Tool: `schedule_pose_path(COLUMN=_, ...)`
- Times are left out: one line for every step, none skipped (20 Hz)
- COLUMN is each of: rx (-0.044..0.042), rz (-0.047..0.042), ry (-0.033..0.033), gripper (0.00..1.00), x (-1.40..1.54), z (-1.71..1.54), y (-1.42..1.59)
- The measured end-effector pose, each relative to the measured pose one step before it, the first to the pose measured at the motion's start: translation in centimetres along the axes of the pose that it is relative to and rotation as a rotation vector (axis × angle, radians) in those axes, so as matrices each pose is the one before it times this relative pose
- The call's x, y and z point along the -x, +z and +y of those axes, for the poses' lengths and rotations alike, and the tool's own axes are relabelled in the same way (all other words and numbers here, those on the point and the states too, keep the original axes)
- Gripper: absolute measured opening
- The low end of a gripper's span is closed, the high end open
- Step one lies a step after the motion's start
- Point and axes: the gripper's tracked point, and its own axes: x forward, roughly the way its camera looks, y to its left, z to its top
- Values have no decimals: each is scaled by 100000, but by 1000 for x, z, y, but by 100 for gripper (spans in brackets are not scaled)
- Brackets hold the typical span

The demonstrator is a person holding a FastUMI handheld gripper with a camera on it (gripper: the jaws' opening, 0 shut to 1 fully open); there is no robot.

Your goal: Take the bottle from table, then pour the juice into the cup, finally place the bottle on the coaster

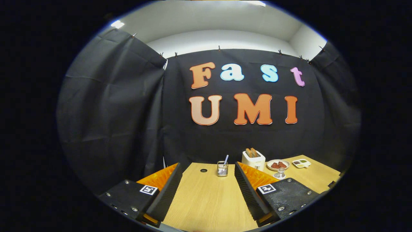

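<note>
My gripper [207,164] is held above the wooden table [206,199], open, with a wide gap and nothing between its fingers. Bare tabletop lies between the fingers. A small clear glass piece [279,174], possibly the cup, stands just right of the right finger [249,190], in front of a plate; it is too small to tell for sure.
Beyond the fingertips at the table's far edge stands a wire mesh holder [222,168] with a pen, next to a round hole [203,170] in the table. To the right are a white toaster [253,158] with toast, a plate of red food [278,165] and a small tray [301,163].
</note>
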Motion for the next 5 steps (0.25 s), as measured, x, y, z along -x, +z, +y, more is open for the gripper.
schedule_pose_path(rx=194, rz=-491, ry=-473, gripper=97, x=75, z=-118, y=55)
schedule_pose_path(rx=678, rz=-531, ry=-704, gripper=97, x=176, z=-149, y=98)
schedule_pose_path(rx=509, rz=-315, ry=-770, gripper=97, x=70, z=-87, y=-99)
schedule_pose_path(rx=84, rz=-86, ry=-172, gripper=97, x=-147, z=17, y=-132)
schedule_pose_path(rx=-27, rz=28, ry=251, gripper=97, x=-60, z=109, y=-136)
